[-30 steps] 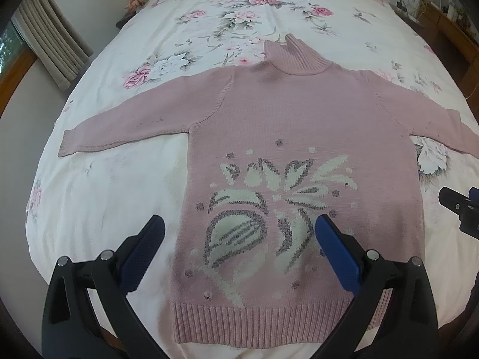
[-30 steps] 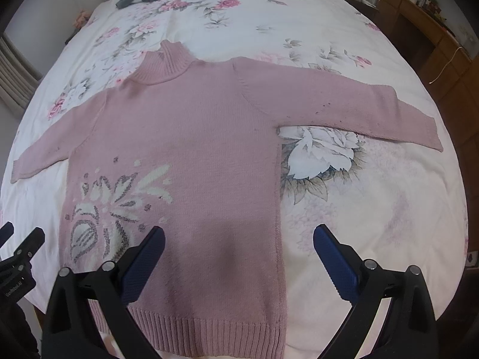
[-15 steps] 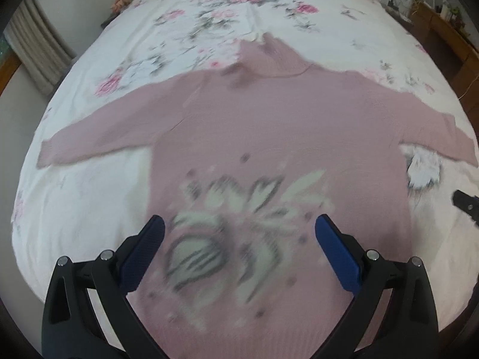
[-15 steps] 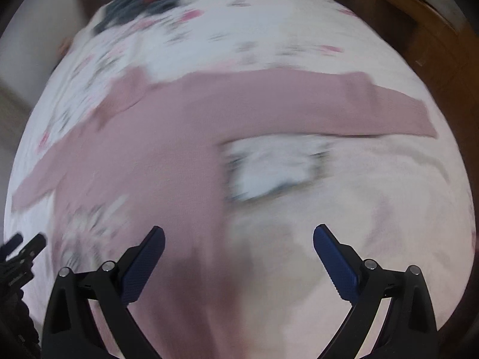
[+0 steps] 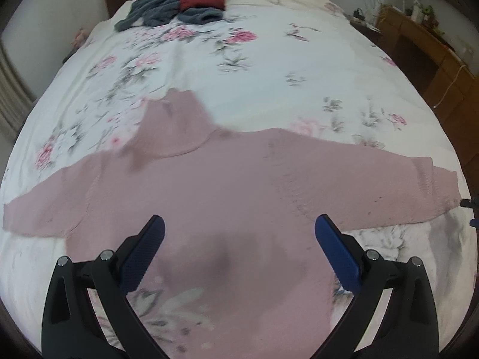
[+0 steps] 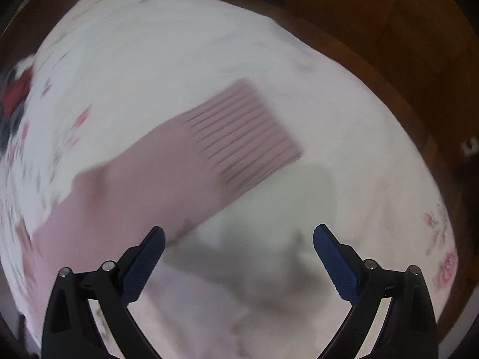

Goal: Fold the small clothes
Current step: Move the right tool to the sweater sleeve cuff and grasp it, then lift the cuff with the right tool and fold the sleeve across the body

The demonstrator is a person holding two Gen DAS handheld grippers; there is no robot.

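Pink knitted sweater spread flat and face up on floral bedsheet, collar toward headboard, both sleeves stretched out to the sides. Left gripper above the chest area, fingers spread wide, nothing between the blue pads; a soft shadow on the knit directly beneath. Right gripper just beside the right sleeve, ribbed cuff ahead and to the left of centre, jaws likewise spread and empty; left pad over the sleeve's lower edge, right pad over bare sheet. Right wrist view heavily motion-blurred, so height above the fabric impossible to judge. Pile of other clothes, grey-blue and dark red, near the head of the bed, well apart from the sweater. Wooden furniture along the bed's right side.

Probable step in hand: approach to the right sleeve for a first inward fold; no fold yet made.

Likely failures from here:
- Closing off-centre, with one pad on sheet: sheet pinched along with the knit, or sleeve edge missed altogether.
- Grasp of the top layer only: sleeve opening apart, fold crooked.
- Lifting a loose, stretchy knit too quickly: body dragged sideways, flat layout lost.
- Sleeve near the mattress edge: cuff slipping over the side if nudged outward.
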